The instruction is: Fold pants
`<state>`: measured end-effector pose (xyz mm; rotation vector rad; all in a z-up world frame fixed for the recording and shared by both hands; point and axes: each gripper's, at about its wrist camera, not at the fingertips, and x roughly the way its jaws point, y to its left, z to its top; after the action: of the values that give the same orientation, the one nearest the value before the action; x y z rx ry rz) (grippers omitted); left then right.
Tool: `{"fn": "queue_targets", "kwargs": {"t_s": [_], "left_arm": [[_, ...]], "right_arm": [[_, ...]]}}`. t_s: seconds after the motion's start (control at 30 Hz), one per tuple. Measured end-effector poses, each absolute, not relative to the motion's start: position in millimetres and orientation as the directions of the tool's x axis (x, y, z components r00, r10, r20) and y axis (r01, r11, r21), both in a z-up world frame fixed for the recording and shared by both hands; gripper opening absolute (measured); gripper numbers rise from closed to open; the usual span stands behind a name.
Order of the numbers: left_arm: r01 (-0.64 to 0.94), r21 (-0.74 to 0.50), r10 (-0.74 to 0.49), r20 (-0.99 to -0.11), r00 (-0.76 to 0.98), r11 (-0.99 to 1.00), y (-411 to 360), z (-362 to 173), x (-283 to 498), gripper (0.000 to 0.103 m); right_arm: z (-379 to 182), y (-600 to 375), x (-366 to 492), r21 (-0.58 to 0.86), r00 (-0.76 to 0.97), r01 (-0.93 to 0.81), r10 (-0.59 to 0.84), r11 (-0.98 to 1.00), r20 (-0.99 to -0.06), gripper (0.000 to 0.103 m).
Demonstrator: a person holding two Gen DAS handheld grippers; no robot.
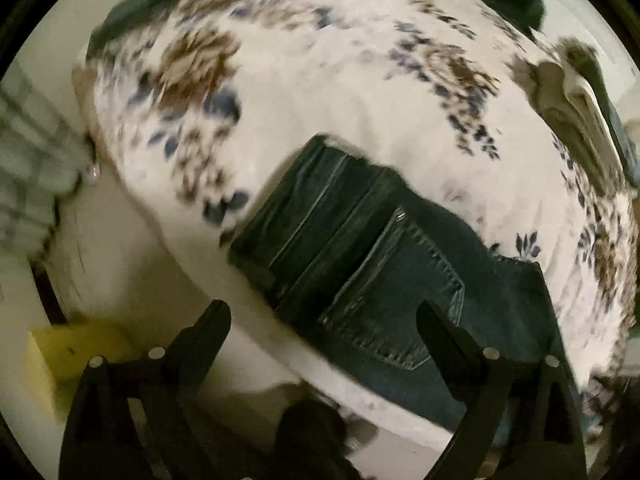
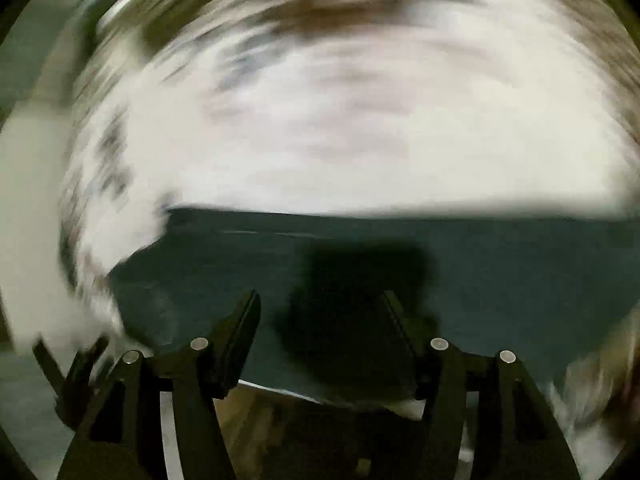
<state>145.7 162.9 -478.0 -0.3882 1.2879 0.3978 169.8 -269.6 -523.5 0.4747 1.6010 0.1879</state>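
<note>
the dark blue denim pants (image 1: 360, 256) lie in a compact folded stack on the white floral-print bed cover (image 1: 320, 92), so folding looks nearly done. the left hand-held gripper (image 1: 324, 320) and right hand-held gripper (image 2: 320, 312) hover above, jaws wide apart, empty.

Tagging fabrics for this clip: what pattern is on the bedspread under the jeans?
White bedspread with brown and blue floral sprigs; clearest in the left wrist view.
</note>
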Motion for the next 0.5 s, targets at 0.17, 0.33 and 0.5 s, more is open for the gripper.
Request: {"fn": "queue_targets", "kwargs": {"t_s": [0.17, 0.33, 0.5], "left_arm": [[-0.417, -0.009, 0.087, -0.973, 0.212, 0.909, 140, -498, 174, 0.095], [-0.34, 0.029, 0.096, -0.978, 0.184, 0.94, 119, -520, 195, 0.095], [-0.33, 0.019, 0.075, -0.985, 0.157, 0.944, 115, -535, 197, 0.095]], "right_arm": [[-567, -143, 238, 0.397, -0.161, -0.148, 0.374, 0.906, -0.913, 0.063], [-582, -114, 248, 0.328, -0.192, -0.305, 0.28, 0.894, -0.941, 0.002], [-555, -143, 261, 0.343, -0.121, -0.263, 0.322, 0.902, -0.939, 0.002]]}}
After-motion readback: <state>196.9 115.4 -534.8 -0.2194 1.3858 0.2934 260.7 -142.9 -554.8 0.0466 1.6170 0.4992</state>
